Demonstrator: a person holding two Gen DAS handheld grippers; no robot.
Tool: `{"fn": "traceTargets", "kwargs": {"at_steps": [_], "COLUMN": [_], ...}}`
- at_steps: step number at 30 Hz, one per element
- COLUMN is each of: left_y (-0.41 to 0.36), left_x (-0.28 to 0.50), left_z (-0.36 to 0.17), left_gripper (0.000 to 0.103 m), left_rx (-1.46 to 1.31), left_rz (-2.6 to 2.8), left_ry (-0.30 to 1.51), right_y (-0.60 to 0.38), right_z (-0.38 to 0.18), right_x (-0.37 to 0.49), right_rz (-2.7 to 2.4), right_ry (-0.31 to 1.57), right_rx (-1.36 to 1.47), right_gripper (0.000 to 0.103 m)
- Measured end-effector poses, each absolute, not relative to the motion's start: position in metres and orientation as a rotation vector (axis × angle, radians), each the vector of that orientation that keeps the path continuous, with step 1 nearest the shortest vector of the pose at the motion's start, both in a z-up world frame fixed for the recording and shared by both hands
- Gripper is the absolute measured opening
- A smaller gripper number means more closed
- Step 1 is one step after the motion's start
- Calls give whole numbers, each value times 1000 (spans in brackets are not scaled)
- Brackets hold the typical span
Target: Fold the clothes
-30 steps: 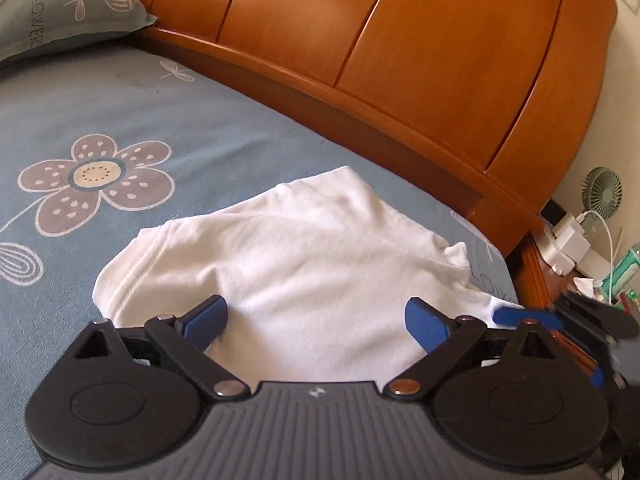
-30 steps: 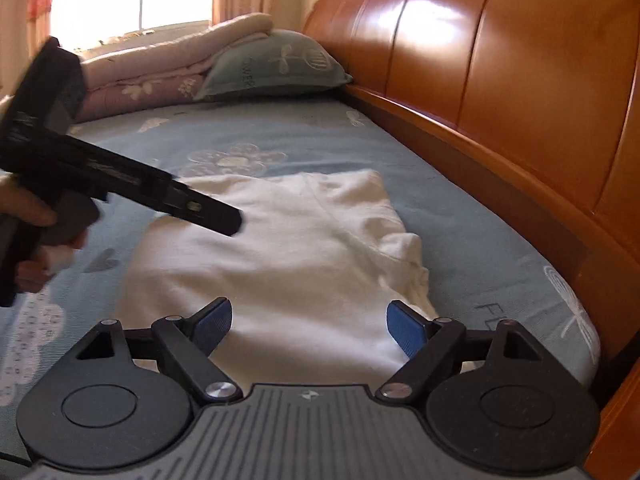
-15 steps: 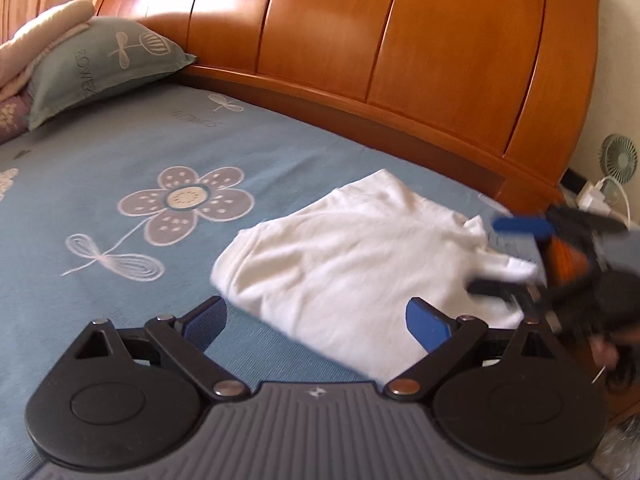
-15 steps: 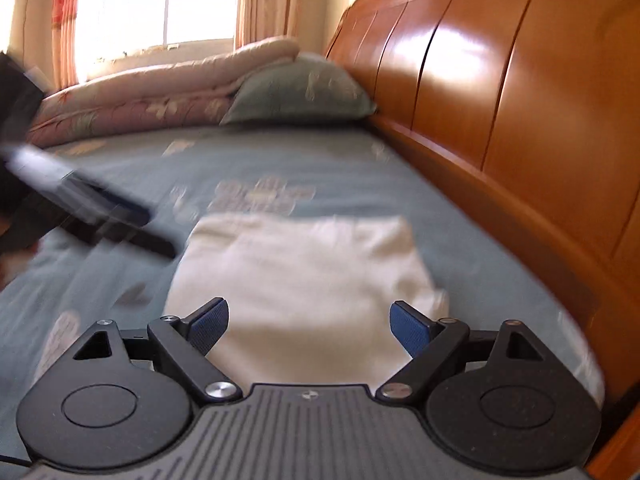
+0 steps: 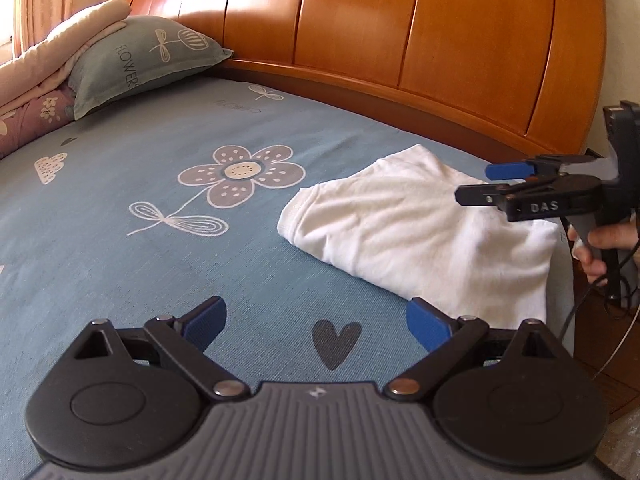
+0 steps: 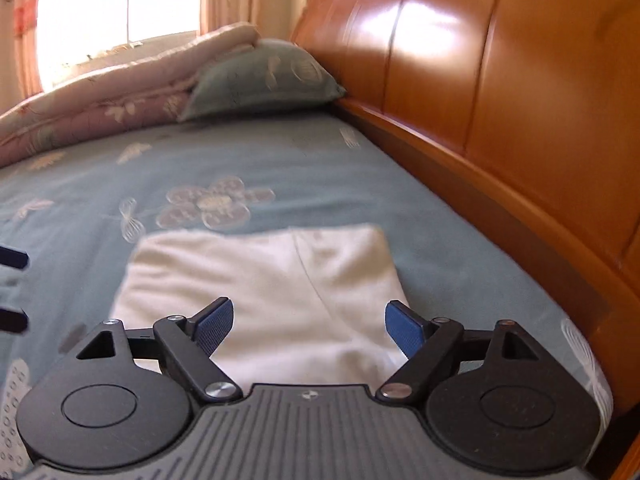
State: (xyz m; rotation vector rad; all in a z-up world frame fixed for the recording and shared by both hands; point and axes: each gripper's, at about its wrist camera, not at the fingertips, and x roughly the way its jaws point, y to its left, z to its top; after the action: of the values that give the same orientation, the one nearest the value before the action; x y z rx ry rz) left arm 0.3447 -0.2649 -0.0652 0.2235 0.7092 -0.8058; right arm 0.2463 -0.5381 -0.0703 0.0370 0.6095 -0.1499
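moved: left gripper (image 5: 316,322) has drawn back off the white garment (image 5: 420,232) | fingers: both wide apart, empty, right gripper (image 6: 308,322) over it | garment: folded, near headboard (image 5: 400,48) | risk: blurred edge, probably loose, a snag unfolds it

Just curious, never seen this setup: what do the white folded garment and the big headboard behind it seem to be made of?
The white folded garment looks like soft cotton-type knit: matte, with gentle wrinkles and a stitched hem, though the exact fibre is unclear. The headboard looks like solid or veneered wood with a glossy varnish: orange-brown panels reflecting window light.
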Motion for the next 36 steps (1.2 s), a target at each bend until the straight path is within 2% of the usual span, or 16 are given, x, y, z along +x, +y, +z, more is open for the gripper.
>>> {"fn": "traceTargets", "kwargs": {"at_steps": [4, 6, 12, 18, 21, 23, 24, 27, 33, 36], "left_y": [-254, -248, -239, -231, -225, -222, -220, -214, -196, -187], "left_x": [341, 340, 334, 324, 314, 307, 304, 291, 261, 246], "left_z": [-65, -65, -65, -68, -66, -65, -65, -64, -64, -61], "left_gripper": [97, 97, 98, 98, 98, 98, 98, 98, 98, 98], "left_rx": [228, 236, 257, 259, 270, 270, 265, 241, 174, 173], "left_rz": [-784, -769, -730, -678, -656, -648, -653, -651, -606, -589], "left_ry": [696, 683, 650, 651, 623, 612, 617, 643, 700, 703], "right_y": [-557, -565, -555, -581, -584, -568, -558, -524, -474, -472], "right_z": [-94, -88, -58, -93, -75, -56, -49, -46, -92, -85], "right_x": [256, 250, 283, 343, 329, 306, 294, 264, 256, 256], "right_rz": [-187, -198, -137, -217, -212, -167, -138, -53, -45, -68], "right_ry": [693, 664, 591, 710, 668, 618, 605, 624, 733, 724], "right_rx": [77, 128, 113, 186, 255, 220, 202, 123, -77, -38], "right_gripper": [85, 76, 76, 76, 76, 77, 80, 83, 82, 82]}}
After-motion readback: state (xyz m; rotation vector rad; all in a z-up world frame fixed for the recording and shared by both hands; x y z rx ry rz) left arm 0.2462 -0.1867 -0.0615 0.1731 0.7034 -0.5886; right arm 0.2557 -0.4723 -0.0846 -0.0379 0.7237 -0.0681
